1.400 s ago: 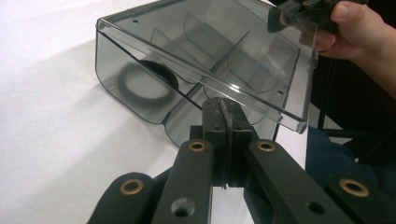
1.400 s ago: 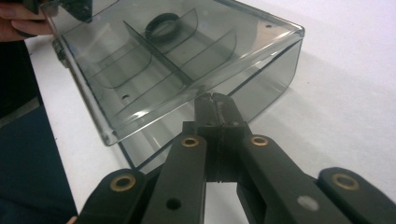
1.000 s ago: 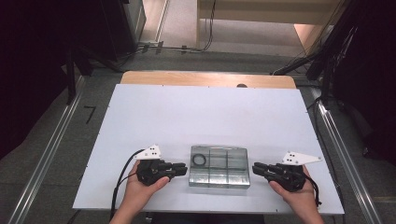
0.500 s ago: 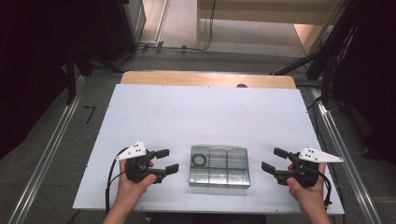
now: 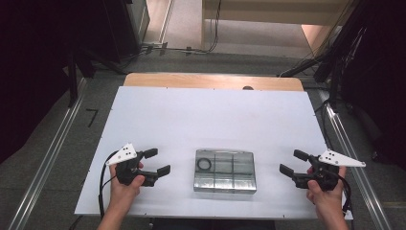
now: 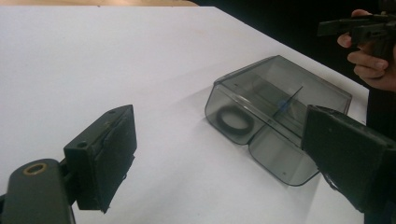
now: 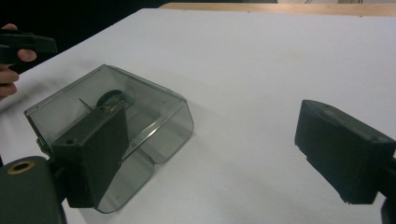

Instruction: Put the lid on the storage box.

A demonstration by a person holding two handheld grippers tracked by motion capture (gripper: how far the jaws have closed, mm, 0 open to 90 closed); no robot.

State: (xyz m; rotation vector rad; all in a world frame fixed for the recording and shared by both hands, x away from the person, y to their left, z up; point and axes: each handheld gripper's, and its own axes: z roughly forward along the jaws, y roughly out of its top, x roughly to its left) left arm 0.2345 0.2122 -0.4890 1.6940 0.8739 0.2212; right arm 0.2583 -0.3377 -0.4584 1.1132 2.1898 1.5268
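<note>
A clear smoky plastic compartment box (image 5: 224, 170) lies shut near the front middle of the white table (image 5: 210, 115). A black ring (image 5: 205, 165) rests in its far left compartment, also seen through the box wall (image 6: 232, 120). My left gripper (image 5: 157, 162) is open, a hand's width left of the box (image 6: 275, 109), nothing between its jaws. My right gripper (image 5: 294, 162) is open too, to the right of the box (image 7: 112, 121), holding nothing. Both point inward at the box without touching it.
A wooden strip (image 5: 213, 80) borders the table's far edge. Metal rails (image 5: 48, 158) run along the floor on both sides, and cables (image 5: 158, 48) lie on the floor beyond the table. Dark equipment stands at the left and right.
Both grippers have drawn outward, away from the box's ends, and their jaws have opened. The box has stayed in place.
</note>
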